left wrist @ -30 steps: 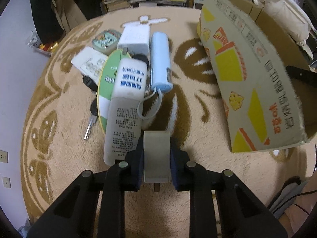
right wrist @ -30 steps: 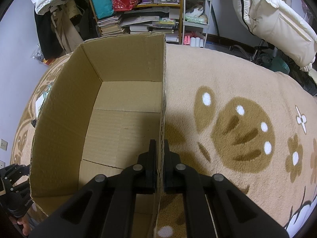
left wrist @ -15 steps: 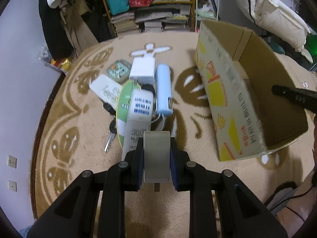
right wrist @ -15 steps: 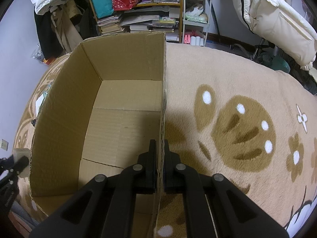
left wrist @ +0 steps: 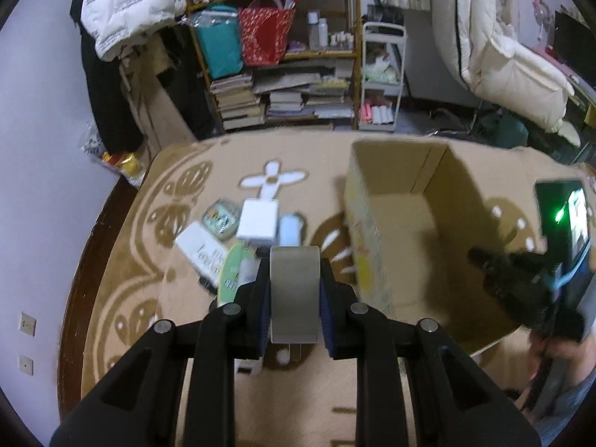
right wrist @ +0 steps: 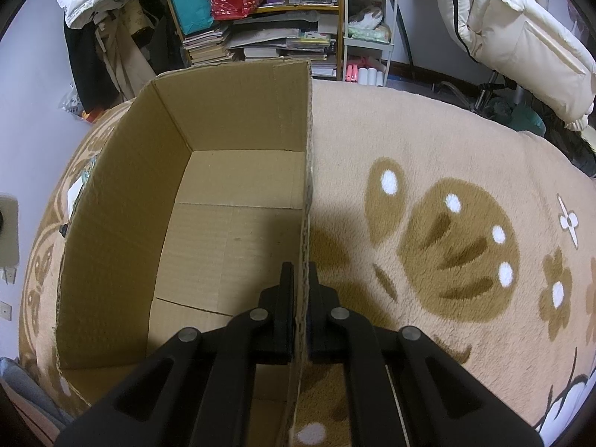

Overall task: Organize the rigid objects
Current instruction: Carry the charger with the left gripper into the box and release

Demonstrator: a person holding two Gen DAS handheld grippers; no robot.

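Clutter (left wrist: pixel 238 246) left of box (left wrist: pixel 367 257)

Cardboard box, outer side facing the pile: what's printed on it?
Yellow shapes with red-orange print on the tan cardboard box, blurred here; left wrist view shows it best.

a tan patterned rug (right wrist: pixel 428 156) covers a dark wood floor (left wrist: pixel 83 246); cluttered bookshelf (left wrist: pixel 283 85) and pale wall (left wrist: pixel 37 119) stand behind

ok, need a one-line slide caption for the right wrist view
Right claw clamped on the side wall of the empty cardboard box, steadying it on the patterned beige rug.
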